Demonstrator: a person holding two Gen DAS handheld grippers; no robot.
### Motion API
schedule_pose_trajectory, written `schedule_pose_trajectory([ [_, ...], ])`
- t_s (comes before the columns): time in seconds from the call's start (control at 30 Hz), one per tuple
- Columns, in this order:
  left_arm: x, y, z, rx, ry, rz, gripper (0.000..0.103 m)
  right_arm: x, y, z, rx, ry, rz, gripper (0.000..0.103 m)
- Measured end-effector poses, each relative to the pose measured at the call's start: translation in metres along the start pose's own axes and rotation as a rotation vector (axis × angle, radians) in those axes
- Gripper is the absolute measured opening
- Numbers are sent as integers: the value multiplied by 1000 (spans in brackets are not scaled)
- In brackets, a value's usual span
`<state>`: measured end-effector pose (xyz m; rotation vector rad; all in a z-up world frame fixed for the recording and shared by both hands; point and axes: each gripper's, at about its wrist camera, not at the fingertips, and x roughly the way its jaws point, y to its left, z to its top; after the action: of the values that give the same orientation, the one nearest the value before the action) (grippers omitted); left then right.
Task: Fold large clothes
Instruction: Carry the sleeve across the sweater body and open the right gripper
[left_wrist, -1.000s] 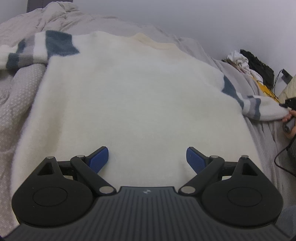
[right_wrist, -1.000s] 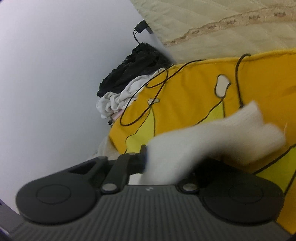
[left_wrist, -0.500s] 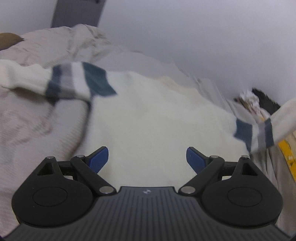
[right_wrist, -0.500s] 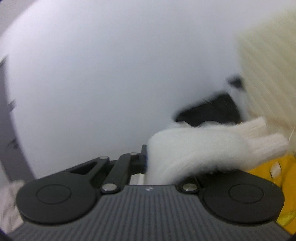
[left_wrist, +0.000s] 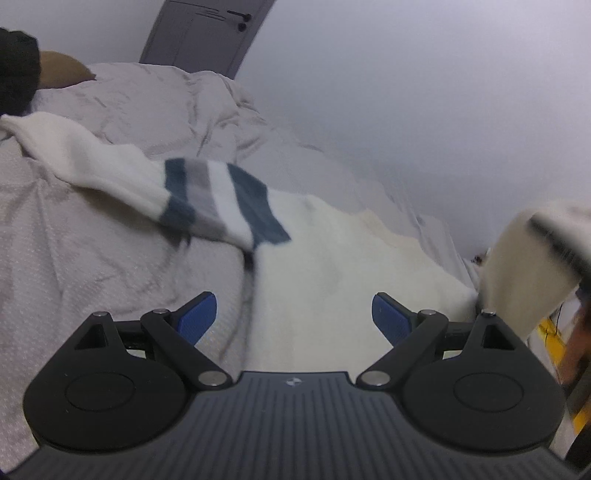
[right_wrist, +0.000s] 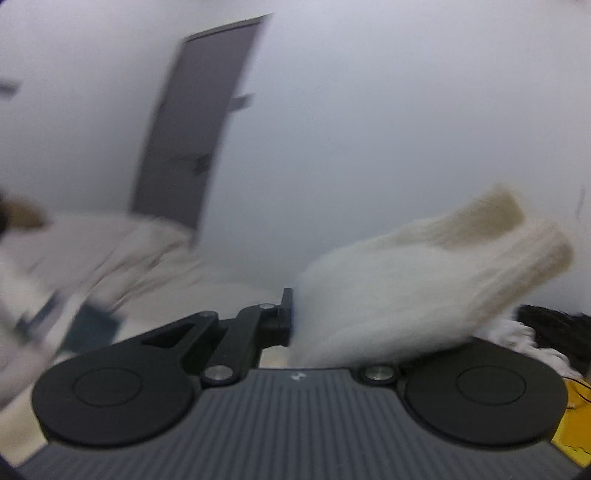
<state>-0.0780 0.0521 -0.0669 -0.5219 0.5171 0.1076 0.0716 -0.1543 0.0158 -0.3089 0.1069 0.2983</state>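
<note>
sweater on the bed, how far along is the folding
Early. Done: the sweater lies spread flat on the bed. In hand: the right gripper is shut on one sleeve cuff, lifted. Left: the striped sleeve lies stretched out unfolded, the left gripper open and empty; body not folded.

sweater (left_wrist: 332, 258): fuzzy knit | bedcover (left_wrist: 74, 236): matt woven cloth | left gripper (left_wrist: 294, 316): matt plastic

Home bedroom: rumpled grey duvet (left_wrist: 122, 236) on bed, grey door (left_wrist: 203, 35), plain wall.
</note>
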Motion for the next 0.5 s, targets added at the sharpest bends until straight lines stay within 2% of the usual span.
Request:
schedule_pose_trajectory([
  [0.17, 5, 16, 7, -40, -10, -1, 94, 9, 79, -44, -121, 107, 151, 12],
  [0.27, 13, 21, 7, -50, 6, 6, 94, 10, 114, -74, -143, 172, 224, 12],
  [0.4, 23, 25, 9, -56, 10, -11, 94, 14, 140, -111, -163, 264, 267, 13],
  [0.5, 30, 23, 9, -42, 6, -30, 94, 13, 148, -117, -148, 304, 280, 14],
])
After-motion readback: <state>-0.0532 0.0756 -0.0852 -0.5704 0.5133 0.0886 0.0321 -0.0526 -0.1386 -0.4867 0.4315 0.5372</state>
